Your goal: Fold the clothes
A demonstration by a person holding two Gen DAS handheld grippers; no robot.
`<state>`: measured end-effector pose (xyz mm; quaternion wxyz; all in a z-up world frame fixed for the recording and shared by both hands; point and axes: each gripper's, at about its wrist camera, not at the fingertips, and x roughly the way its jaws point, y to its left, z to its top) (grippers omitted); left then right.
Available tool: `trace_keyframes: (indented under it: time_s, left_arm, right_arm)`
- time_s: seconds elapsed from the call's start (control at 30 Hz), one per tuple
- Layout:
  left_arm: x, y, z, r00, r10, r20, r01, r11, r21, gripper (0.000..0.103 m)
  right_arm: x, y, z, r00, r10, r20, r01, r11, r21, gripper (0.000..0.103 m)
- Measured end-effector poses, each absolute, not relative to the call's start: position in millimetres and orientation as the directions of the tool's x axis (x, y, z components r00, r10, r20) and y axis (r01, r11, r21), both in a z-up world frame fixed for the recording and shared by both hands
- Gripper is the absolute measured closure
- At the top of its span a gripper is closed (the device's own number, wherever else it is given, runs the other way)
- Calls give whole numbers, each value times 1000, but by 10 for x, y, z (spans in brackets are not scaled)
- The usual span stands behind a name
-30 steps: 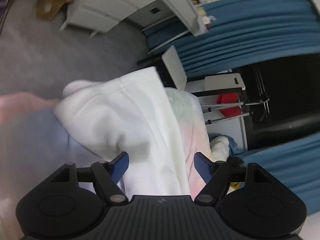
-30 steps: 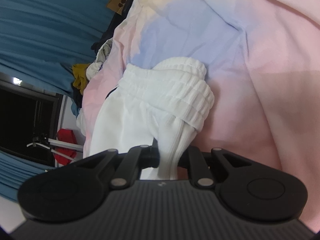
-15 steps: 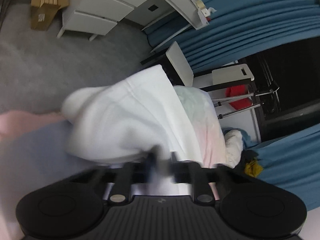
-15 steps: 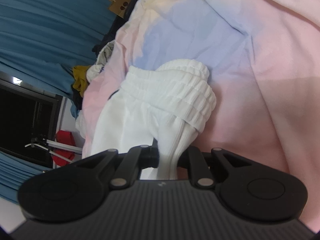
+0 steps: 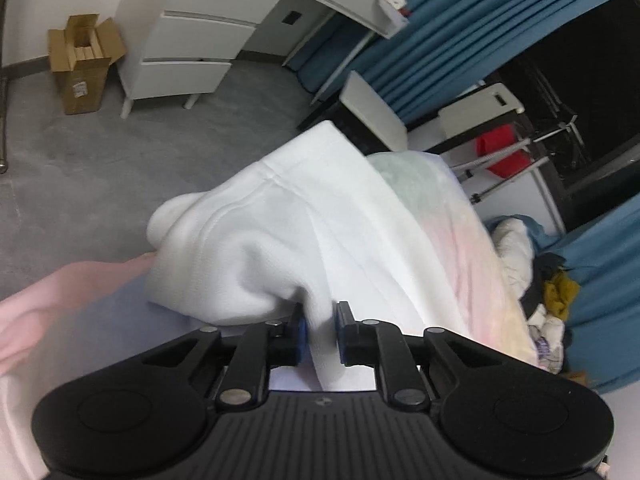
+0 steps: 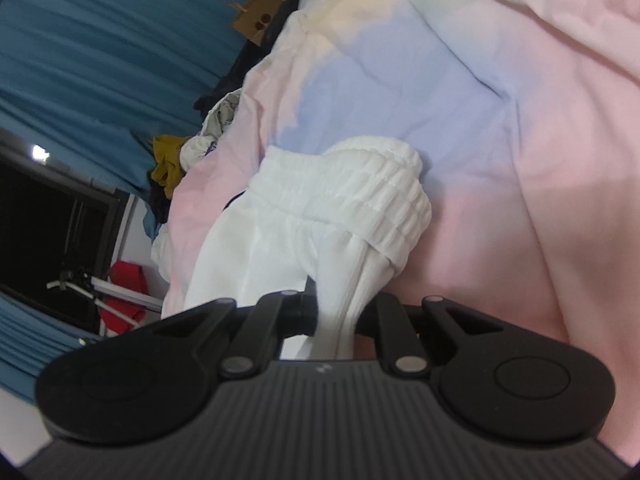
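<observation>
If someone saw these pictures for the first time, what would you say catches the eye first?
The white garment dominates, bunched at the middle of both views on a pastel pink and lavender bedsheet. The left gripper and the right gripper each pinch a fold of it at the bottom of their views; in the right wrist view the ribbed waistband stands out. Behind hang blue curtains.

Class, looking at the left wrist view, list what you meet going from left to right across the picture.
Brown cardboard box → white drawer unit → white fleece garment → red object → mustard-yellow cloth
</observation>
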<state>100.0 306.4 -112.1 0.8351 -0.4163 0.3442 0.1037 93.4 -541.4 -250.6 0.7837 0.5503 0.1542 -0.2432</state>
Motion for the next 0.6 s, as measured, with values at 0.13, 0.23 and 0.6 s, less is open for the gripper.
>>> trace_keyframes:
  time_s: [0.13,0.23,0.6]
  left_arm:
    - [940,2952,-959,744,-124,-656,-422,674,-606,61]
    - [817,2828,-773,751,-120,-649,-394,708,-587,45]
    - [1091,1537,-222,775,-195,-601,-140,875,-464,31]
  right_arm:
    - [949,-5390,-2477,833,-210,-512,553,311,773,91]
    - [927,-5427,-2509,841,-197,-503,540,283,793,91]
    - [920,-5455,-2555,855,-177,-487,517,242,821,91]
